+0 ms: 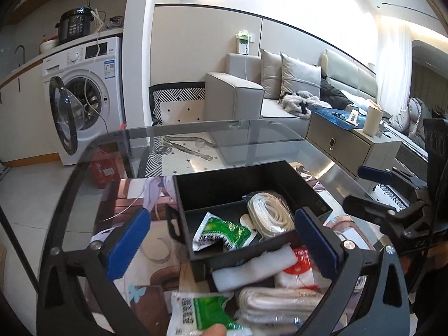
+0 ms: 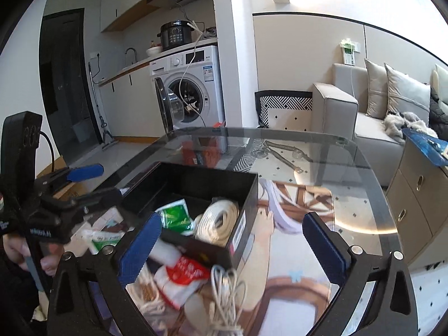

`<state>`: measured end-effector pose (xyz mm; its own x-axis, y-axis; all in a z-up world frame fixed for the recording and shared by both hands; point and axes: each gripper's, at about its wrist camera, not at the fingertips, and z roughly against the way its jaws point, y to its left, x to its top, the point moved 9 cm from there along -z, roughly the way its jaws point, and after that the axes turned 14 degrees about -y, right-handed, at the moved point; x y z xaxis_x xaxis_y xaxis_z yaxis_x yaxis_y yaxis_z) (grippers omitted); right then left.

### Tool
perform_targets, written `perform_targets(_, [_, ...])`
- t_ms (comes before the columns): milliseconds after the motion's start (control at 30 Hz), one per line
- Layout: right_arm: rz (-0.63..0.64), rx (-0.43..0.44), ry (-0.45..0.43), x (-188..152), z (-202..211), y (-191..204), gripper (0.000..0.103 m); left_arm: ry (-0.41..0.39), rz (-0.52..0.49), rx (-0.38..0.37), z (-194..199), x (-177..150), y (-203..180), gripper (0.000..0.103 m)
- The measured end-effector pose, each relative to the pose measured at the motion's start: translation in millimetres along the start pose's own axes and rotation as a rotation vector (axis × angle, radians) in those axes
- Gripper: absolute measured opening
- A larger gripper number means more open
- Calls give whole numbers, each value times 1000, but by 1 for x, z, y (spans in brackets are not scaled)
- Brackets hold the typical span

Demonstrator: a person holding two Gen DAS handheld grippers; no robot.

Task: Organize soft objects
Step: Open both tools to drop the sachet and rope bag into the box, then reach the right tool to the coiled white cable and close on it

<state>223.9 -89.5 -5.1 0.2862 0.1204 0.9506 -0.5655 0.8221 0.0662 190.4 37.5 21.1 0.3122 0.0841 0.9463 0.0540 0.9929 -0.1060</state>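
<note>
Left wrist view, left to right, all relative to the black box (image 1: 252, 196) on the glass table (image 1: 117, 151). Left gripper (image 1: 224, 240) hovers over the box's near wall, jaws spread wide, holding nothing. Inside the box: green packet (image 1: 224, 232) at left, coiled white strap (image 1: 268, 212) to its right, likely already sorted. Just outside the near wall lie a white foam pad (image 1: 252, 271) and a red-and-white pack (image 1: 302, 271); nearer still, a second green packet (image 1: 201, 313) and folded white cloth (image 1: 280, 305). These look left to go in.

Right wrist view: right gripper (image 2: 235, 243) over the box's near right corner, jaws also spread, empty. A white cable bundle (image 2: 226, 294) lies near that corner. Both tools sit poised above the pile, probably choosing the next pick.
</note>
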Motion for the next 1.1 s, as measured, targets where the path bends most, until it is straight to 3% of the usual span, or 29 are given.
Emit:
perform_targets(467, [-8, -55, 27, -38, 41, -1, 102, 10, 20, 14, 36, -33, 10, 103])
perform_targets(1100, [-11, -42, 126, -64, 28, -3, 102, 83, -34, -5, 38, -55, -1, 103])
